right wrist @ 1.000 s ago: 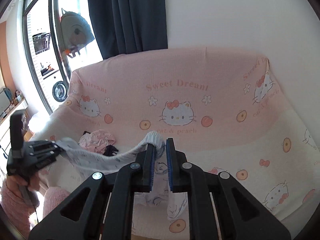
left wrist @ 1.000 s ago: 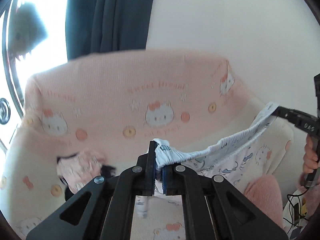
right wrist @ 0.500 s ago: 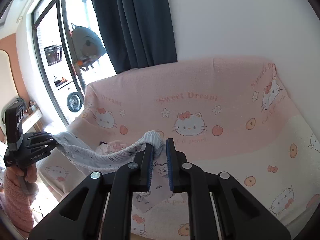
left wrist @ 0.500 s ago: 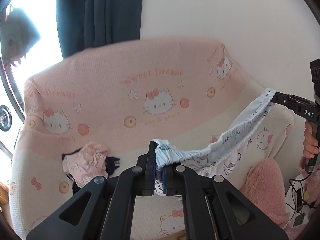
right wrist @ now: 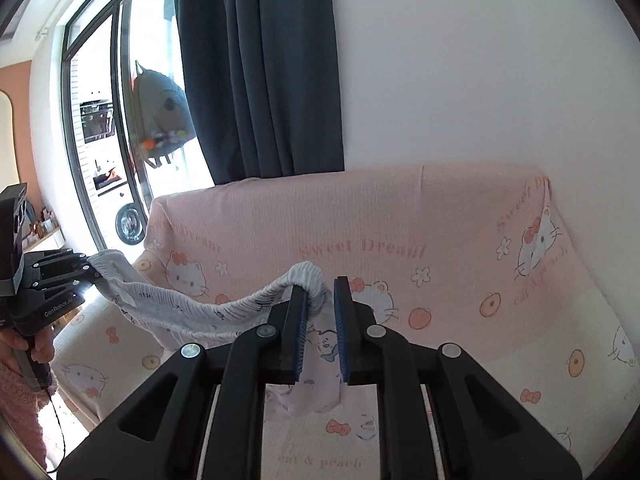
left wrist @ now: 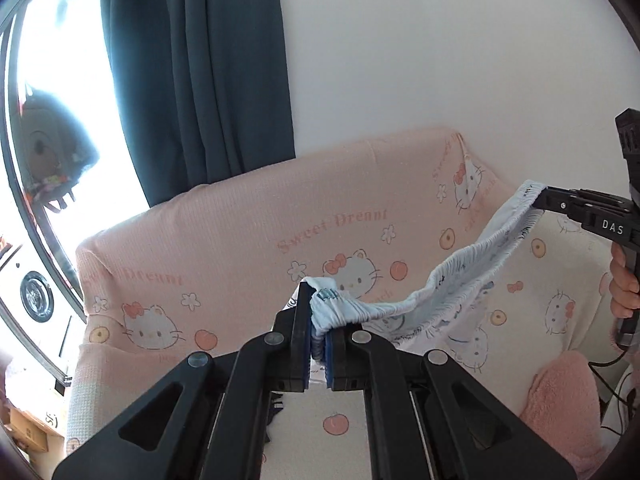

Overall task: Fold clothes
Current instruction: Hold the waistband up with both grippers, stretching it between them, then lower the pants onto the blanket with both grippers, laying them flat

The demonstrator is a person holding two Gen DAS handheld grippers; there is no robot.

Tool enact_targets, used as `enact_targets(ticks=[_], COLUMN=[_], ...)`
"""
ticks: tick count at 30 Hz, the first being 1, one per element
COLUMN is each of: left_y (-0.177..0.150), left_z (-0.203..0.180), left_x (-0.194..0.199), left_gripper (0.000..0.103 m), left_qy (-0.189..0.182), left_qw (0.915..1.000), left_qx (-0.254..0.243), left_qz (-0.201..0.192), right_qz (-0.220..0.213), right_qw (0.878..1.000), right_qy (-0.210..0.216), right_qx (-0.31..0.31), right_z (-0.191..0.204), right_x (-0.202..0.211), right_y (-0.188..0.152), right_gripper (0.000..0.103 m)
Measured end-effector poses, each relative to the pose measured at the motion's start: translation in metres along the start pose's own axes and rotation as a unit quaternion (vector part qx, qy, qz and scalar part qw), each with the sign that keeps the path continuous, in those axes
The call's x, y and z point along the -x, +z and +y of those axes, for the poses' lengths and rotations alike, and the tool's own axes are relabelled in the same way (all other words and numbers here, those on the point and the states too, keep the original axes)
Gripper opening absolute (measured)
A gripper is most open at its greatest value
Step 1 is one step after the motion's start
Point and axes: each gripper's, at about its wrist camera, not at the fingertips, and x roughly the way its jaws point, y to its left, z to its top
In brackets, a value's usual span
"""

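A: Garment rises. The pale blue printed elastic-waisted garment [left wrist: 460, 280] hangs higher above the pink cat-print sofa cover [left wrist: 240, 248] than a second ago, waistband stretched, ready for laying flat.

B: Grips?

A: Left gripper [left wrist: 318, 344] pinches one end tight; right gripper [right wrist: 320, 308], at three o'clock, holds the other with a slight gap.

B: Writing?

A: "DAS", "GenRobot", "Sweet Dream".

The white printed garment with elastic waistband [left wrist: 472, 264] stretches between both tools, barring passage from 9 to 3 o'clock. At 12 o'clock the pink cat-print sofa cover [right wrist: 400, 216] backrest and plain white wall [right wrist: 480, 60] block; open air above the waistband.
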Motion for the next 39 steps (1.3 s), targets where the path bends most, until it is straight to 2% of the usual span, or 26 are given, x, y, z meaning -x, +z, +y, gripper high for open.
enact_targets(ticks=[2,4,5,7,10,13,14,15,16,19,20,22,24,26,28,31,33,35,37,39], left_y=[-0.039,-0.091,-0.119,-0.182,-0.268,-0.312,-0.318,-0.318,-0.316,-0.312,-0.311,-0.310,-0.311,-0.322,-0.334,-0.342,-0.348,-0.353,-0.359,-0.364], left_z=[-0.013,-0.025,-0.033,-0.047,-0.064,-0.067,-0.066,-0.063,-0.059,-0.042,-0.035,-0.022,-0.015,-0.013,-0.013,-0.016,-0.017,-0.019,-0.020,-0.022], left_x=[-0.014,-0.045,-0.066,-0.117,-0.189,-0.220,-0.221,-0.216,-0.208,-0.183,-0.173,-0.160,-0.163,-0.175,-0.186,-0.188,-0.190,-0.192,-0.193,-0.195], left_gripper=[0.006,0.006,0.006,0.006,0.006,0.008,0.010,0.011,0.016,0.040,0.043,0.043,0.043,0.043,0.043,0.042,0.042,0.041,0.041,0.041], left_qy=[-0.012,-0.029,-0.040,-0.061,-0.047,-0.064,-0.069,-0.076,-0.084,-0.113,-0.123,-0.133,-0.111,-0.086,-0.088,-0.088,-0.088,-0.088,-0.088,-0.088], left_qw=[0.9992,0.9944,0.9892,0.9722,0.9383,0.9063,0.8995,0.8991,0.9009,0.9029,0.9020,0.9010,0.9029,0.8964,0.8883,0.8811,0.8762,0.8712,0.8660,0.8608], left_qx=[0.003,0.014,0.024,0.046,0.057,0.092,0.104,0.115,0.126,0.175,0.196,0.229,0.238,0.236,0.241,0.255,0.264,0.273,0.282,0.290], left_qz=[0.037,0.101,0.139,0.221,0.338,0.407,0.419,0.415,0.407,0.376,0.364,0.344,0.340,0.365,0.381,0.389,0.394,0.399,0.404,0.409], right_qz=[0.031,0.083,0.121,0.209,0.325,0.399,0.417,0.436,0.435,0.416,0.412,0.406,0.405,0.410,0.419,0.432,0.438,0.428,0.413,0.405], right_qw=[0.999,0.996,0.991,0.975,0.938,0.909,0.901,0.893,0.893,0.904,0.906,0.910,0.910,0.908,0.904,0.900,0.896,0.898,0.902,0.902], right_qy=[0.001,0.001,-0.006,-0.025,-0.034,-0.035,-0.042,-0.048,-0.044,-0.034,-0.034,-0.033,-0.029,-0.031,-0.030,-0.038,-0.063,-0.099,-0.112,-0.075], right_qx=[-0.018,-0.038,-0.048,-0.075,-0.112,-0.114,-0.109,-0.103,-0.104,-0.094,-0.088,-0.082,-0.085,-0.082,-0.074,-0.052,-0.033,-0.023,-0.059,-0.126], right_z=[-0.003,-0.006,-0.009,-0.017,-0.028,-0.028,-0.027,-0.026,-0.025,-0.020,-0.018,-0.015,-0.015,-0.012,-0.007,-0.005,-0.009,-0.020,-0.037,-0.054], right_x=[-0.001,-0.013,-0.028,-0.062,-0.112,-0.143,-0.149,-0.154,-0.153,-0.144,-0.144,-0.146,-0.151,-0.158,-0.169,-0.181,-0.189,-0.190,-0.185,-0.178], right_y=[-0.034,-0.083,-0.114,-0.182,-0.276,-0.331,-0.342,-0.354,-0.357,-0.355,-0.353,-0.350,-0.350,-0.352,-0.357,-0.364,-0.370,-0.370,-0.365,-0.362], right_gripper=[0.012,0.012,0.012,0.012,0.012,0.012,0.012,0.013,0.013,0.017,0.017,0.018,0.018,0.018,0.018,0.018,0.018,0.018,0.018,0.022])
